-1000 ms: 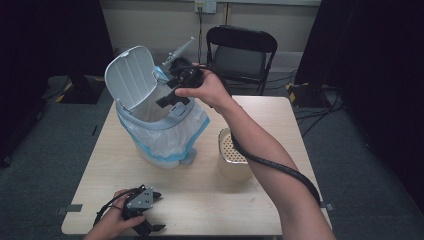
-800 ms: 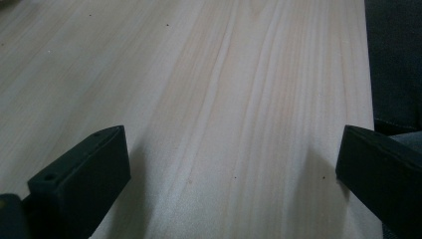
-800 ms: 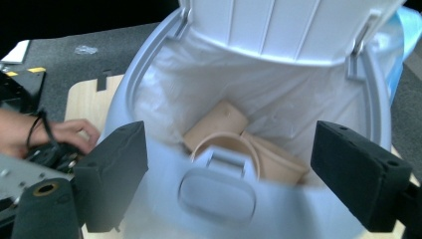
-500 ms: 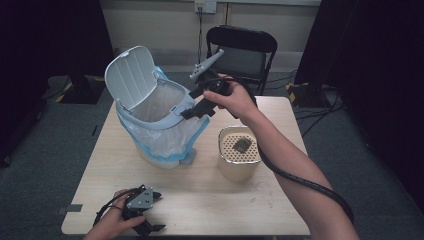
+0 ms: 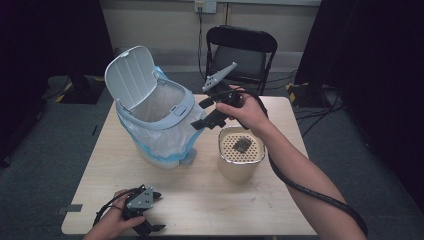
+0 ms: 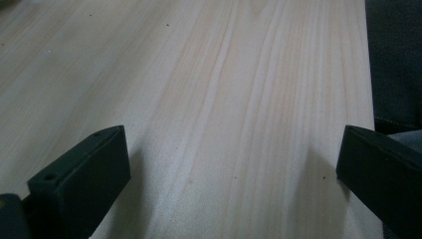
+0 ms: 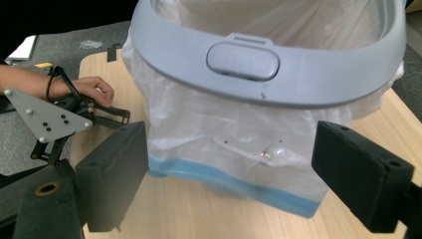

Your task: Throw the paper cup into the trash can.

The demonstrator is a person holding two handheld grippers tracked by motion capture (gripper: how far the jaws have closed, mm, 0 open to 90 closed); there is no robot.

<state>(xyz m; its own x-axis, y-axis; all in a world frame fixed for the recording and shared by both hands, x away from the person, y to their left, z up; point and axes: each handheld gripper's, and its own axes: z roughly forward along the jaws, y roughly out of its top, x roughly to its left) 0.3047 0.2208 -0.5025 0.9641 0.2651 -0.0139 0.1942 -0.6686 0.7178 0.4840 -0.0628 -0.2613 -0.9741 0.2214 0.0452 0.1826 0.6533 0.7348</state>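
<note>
Near edge of the table (image 5: 210,200): my left gripper (image 5: 145,212) rests low on the wood, jaws spread wide with bare grain between them, holding nothing. It sits well apart from everything else and is out of the work for now.

Mid-table, to my right: the cream canister (image 5: 241,159) with its perforated top, a small dark scrap (image 5: 242,145) lying on that top. My right forearm passes over its far side.

Above and just beyond it: my right gripper (image 5: 202,114), held in the air, jaws wide open and empty. Its own view looks straight at the front of the bin (image 7: 268,74), the latch button (image 7: 243,61) nearly centred between the jaws, the liner bag (image 7: 234,149) hanging below the grey rim.

Farther left: the bin stands upright on the table, lid (image 5: 131,76) tipped up and back, mouth open to the ceiling.

Key relation: the bin lies to the left of my right gripper, near but not touching; the scrap lies below and behind that hand. The right hand is far nearer both. I judge the next reach turns back and down to the canister top.
</note>
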